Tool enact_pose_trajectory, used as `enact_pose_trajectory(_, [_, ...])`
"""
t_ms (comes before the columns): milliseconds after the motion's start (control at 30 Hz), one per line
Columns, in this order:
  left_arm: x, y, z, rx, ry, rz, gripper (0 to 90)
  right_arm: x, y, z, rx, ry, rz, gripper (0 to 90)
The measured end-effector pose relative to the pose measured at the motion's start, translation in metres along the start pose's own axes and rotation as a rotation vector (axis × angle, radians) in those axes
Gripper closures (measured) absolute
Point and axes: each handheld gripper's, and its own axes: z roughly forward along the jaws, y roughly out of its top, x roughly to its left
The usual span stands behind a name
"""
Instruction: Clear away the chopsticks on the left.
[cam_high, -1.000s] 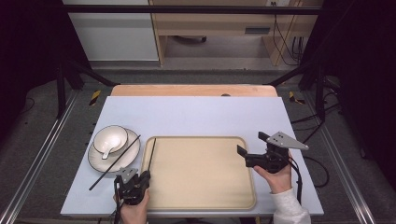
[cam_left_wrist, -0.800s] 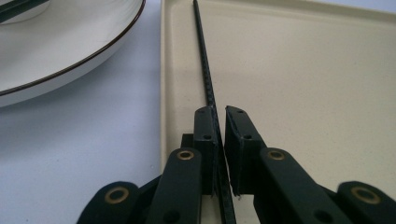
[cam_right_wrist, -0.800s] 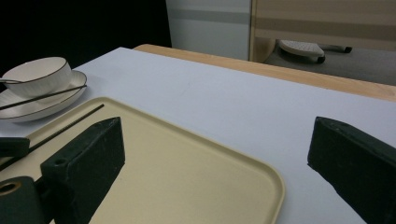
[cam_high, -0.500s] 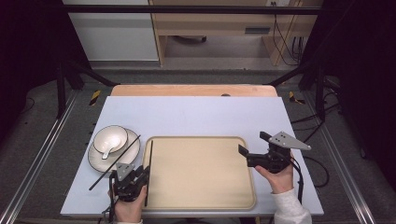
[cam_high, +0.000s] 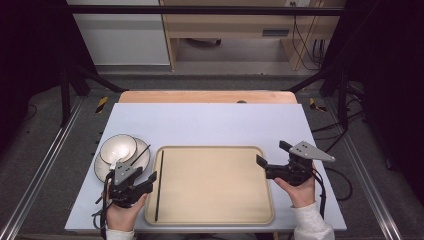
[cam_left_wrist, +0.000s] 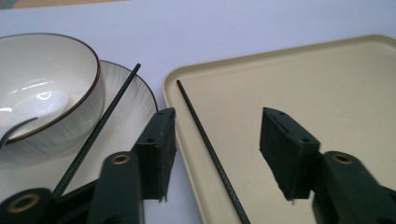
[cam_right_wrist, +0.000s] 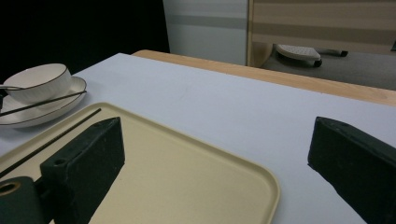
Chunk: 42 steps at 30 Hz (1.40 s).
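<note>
1. Pale blue table (cam_high: 210, 120) carries a tray (cam_high: 215, 185) holding one chopstick (cam_high: 159, 185) along its left edge.
2. Left gripper (cam_high: 142, 180), jaws just opened and empty, should lift clear of that chopstick.
3. Second chopstick (cam_left_wrist: 100, 130) lies across the plate (cam_left_wrist: 135, 112); grip it mid-length.
4. Right gripper (cam_high: 270, 167) hovers, jaws apart.

Black chopstick (cam_left_wrist: 205, 142), beige tray (cam_left_wrist: 327, 84)

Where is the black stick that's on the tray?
In the high view the stick lies flat along the tray's left edge, just right of the left tongs, with the plate beyond.
</note>
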Motion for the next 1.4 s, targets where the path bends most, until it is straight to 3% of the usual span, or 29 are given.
enact_pose_trajectory(67, [0.003, -0.001, -0.003, -0.001, -0.031, 0.048, 38.7, 0.000, 0.000, -0.001, -0.002, 0.000, 0.002, 4.0])
enact_pose_trajectory(200, [0.008, -0.005, -0.004, 0.005, -0.057, 0.095, 33.9, -0.002, 0.000, -0.002, 0.002, -0.001, 0.002, 4.0])
enact_pose_trajectory(333, [0.016, -0.008, -0.005, -0.004, -0.084, 0.087, 32.4, -0.002, 0.000, -0.001, 0.001, -0.004, 0.000, 4.0])
enact_pose_trajectory(433, [0.025, -0.014, -0.007, 0.009, -0.084, 0.121, 30.3, -0.003, -0.002, 0.000, 0.010, -0.004, 0.004, 4.0])
enact_pose_trajectory(700, [0.050, -0.027, -0.014, 0.030, -0.049, 0.114, 28.4, -0.003, -0.007, 0.005, 0.033, -0.002, 0.009, 4.0])
enact_pose_trajectory(833, [0.054, -0.033, -0.017, 0.058, -0.055, 0.136, 26.2, -0.003, -0.007, 0.006, 0.036, -0.003, 0.009, 4.0])
enact_pose_trajectory(967, [0.058, -0.035, -0.018, 0.061, -0.047, 0.134, 25.6, -0.003, -0.007, 0.006, 0.036, -0.004, 0.012, 4.0])
enact_pose_trajectory(1167, [0.076, -0.037, -0.020, 0.061, -0.029, 0.097, 26.8, -0.001, -0.006, 0.008, 0.037, -0.006, 0.002, 4.2])
enact_pose_trajectory(1233, [0.086, -0.037, -0.020, 0.058, -0.010, 0.061, 28.6, 0.002, -0.006, 0.009, 0.039, -0.006, -0.007, 4.2])
enact_pose_trajectory(1400, [0.099, -0.033, -0.012, 0.084, 0.018, 0.058, 33.2, 0.002, -0.006, 0.011, 0.046, -0.006, -0.017, 4.2])
